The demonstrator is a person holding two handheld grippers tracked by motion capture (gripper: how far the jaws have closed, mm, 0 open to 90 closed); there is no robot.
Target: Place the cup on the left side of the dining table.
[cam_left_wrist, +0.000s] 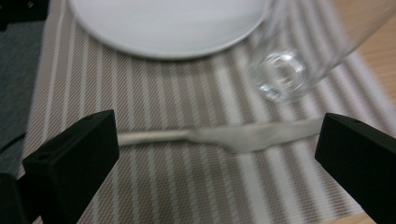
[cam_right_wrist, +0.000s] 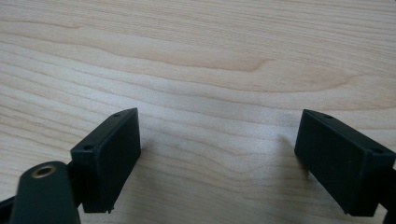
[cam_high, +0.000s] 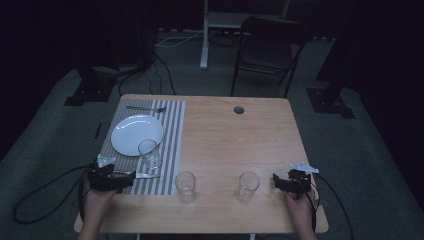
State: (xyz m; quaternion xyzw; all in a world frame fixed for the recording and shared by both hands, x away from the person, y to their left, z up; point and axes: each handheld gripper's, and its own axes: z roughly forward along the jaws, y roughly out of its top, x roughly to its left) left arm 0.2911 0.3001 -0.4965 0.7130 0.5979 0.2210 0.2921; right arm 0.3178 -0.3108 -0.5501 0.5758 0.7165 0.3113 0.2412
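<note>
Dim carpet and a folding chair (cam_high: 267, 47) lie beyond the wooden table (cam_high: 235, 135). On its striped placemat (cam_high: 172, 125) sit a white plate (cam_high: 136, 134) with a fork (cam_high: 146, 108) beyond it, a glass (cam_high: 149, 155) just beside the plate, and a knife (cam_left_wrist: 224, 136) near the plate's front edge. The left gripper (cam_left_wrist: 215, 154) hovers spread around the knife, not yet gripping it. The right gripper (cam_right_wrist: 217, 154), also spread, rests over bare wood well right of the plate. Two glasses (cam_high: 185, 187) (cam_high: 248, 186) stand off the mat, so the setting looks partly laid.

The right hand-held gripper (cam_right_wrist: 219, 158) holds its two black jaws wide apart just above the bare, pale wood-grain desk (cam_right_wrist: 210, 60), nothing lying between them, while a dark rounded part with a brass-coloured ring (cam_right_wrist: 44, 171) shows at lower left.
</note>
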